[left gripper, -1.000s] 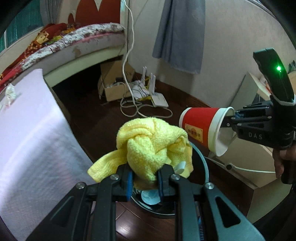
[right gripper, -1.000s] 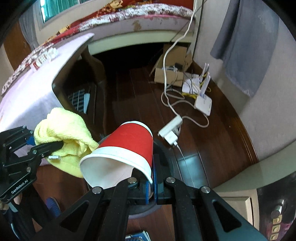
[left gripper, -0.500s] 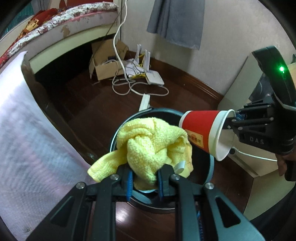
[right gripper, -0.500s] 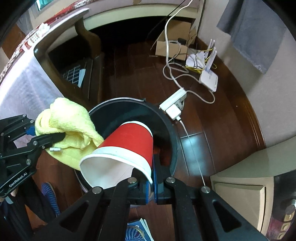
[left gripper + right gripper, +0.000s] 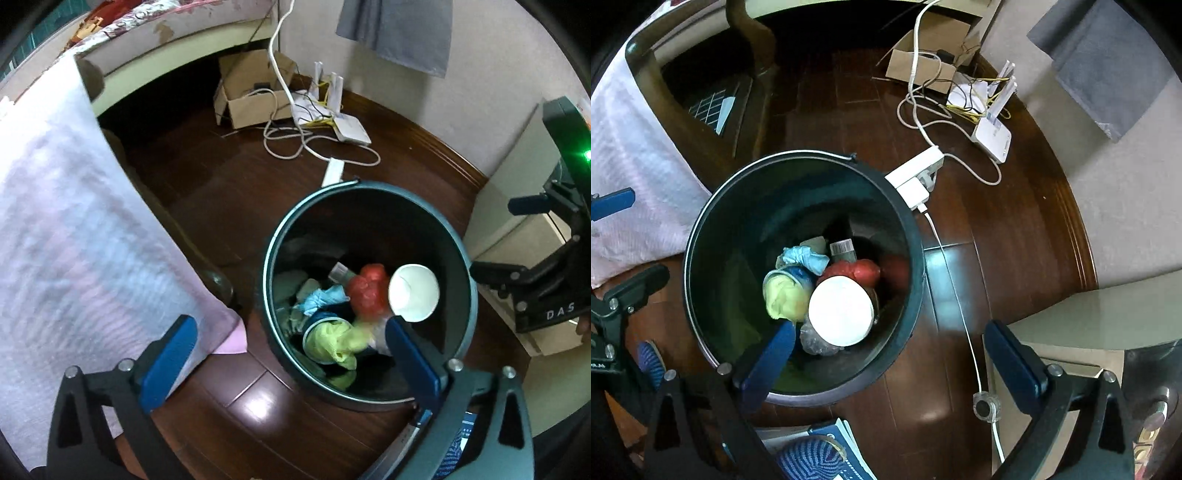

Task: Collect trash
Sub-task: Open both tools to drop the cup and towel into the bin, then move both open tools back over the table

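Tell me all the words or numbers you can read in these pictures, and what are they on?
"DAS" stands in white letters on the black body of the right tool, seen from the left camera.
A barcode label on a wrapper inside the bin: too small to read.
Faint white letters on the left tool, at the right camera's left edge: cut off, unreadable.
Nothing else carries readable text.

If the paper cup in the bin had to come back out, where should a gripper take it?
Best guess: the paper cup lies mouth-up atop the trash in the bin, so come from above, one finger inside the open mouth, one outside, pinching the rim.
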